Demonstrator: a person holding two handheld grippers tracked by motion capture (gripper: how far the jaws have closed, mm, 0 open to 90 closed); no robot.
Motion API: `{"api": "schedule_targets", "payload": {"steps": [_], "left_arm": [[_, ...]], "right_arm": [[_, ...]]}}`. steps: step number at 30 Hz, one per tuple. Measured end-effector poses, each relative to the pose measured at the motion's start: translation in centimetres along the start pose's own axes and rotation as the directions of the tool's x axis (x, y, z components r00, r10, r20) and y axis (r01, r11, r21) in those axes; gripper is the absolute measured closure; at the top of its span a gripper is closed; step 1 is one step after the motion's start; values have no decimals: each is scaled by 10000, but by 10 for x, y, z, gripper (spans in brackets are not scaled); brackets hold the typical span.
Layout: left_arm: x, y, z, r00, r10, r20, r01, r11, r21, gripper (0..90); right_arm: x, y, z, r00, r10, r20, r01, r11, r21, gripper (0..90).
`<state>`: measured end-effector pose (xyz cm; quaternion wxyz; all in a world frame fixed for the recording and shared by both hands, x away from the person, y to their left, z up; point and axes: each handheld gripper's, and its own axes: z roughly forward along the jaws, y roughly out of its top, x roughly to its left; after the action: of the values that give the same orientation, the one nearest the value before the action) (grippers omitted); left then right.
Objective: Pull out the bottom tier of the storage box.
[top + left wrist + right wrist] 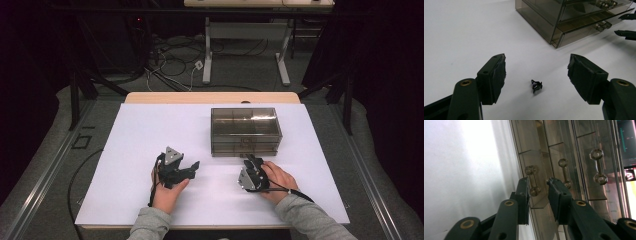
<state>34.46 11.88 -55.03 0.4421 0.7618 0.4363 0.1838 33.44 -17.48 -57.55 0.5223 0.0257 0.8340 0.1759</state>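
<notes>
Smoky clear plastic makes the drawer box (246,131) hard to read: its contents cannot be made out, and its far end is cut off in the left gripper view. On the white sheet (140,135) lies a small black clip (536,86), too small to identify further. The left gripper (536,75) hovers over the clip, jaws spread wide and apart from it. The right gripper (537,188), jaws partly open, brackets a drawer handle (533,180) without clamping it.

Dark curtains (385,75) surround; cables (170,60) litter the grey floor (240,70) behind.
</notes>
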Motion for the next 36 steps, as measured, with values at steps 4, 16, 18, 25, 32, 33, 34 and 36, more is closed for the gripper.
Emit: {"api": "schedule_targets", "payload": {"steps": [4,16,18,25,32,33,34,36], "left_arm": [[0,0,-1,10000,12,-10,-12,10000,-35,310],[0,0,-1,10000,3,-14,-3,10000,-73,309],[0,0,-1,10000,17,-35,-17,10000,-86,309],[1,1,-1,10000,-46,4,46,9999,-128,309],[2,0,-1,9999,-171,25,171,9998,-114,309],[2,0,-1,9999,-171,25,171,9998,-114,309],[2,0,-1,9999,-164,30,164,9998,-105,309],[2,0,-1,9999,-118,22,118,9999,-104,309]], "right_arm": [[-6,2,-3,9997,215,-88,-215,9997,-96,643],[-34,4,-10,9748,1493,-1656,-1500,9887,82,551],[-39,4,-12,9670,1665,-1926,-1644,9860,270,540],[-50,3,-11,9538,1815,-2394,-1791,9833,319,538],[-65,0,-7,9291,2014,-3101,-1993,9792,387,518],[-65,0,-7,9291,2014,-3101,-1993,9792,387,518],[-67,-2,-6,9246,2056,-3208,-2018,9784,452,518],[-68,-2,-5,9227,2075,-3249,-2020,9781,509,517]]}}
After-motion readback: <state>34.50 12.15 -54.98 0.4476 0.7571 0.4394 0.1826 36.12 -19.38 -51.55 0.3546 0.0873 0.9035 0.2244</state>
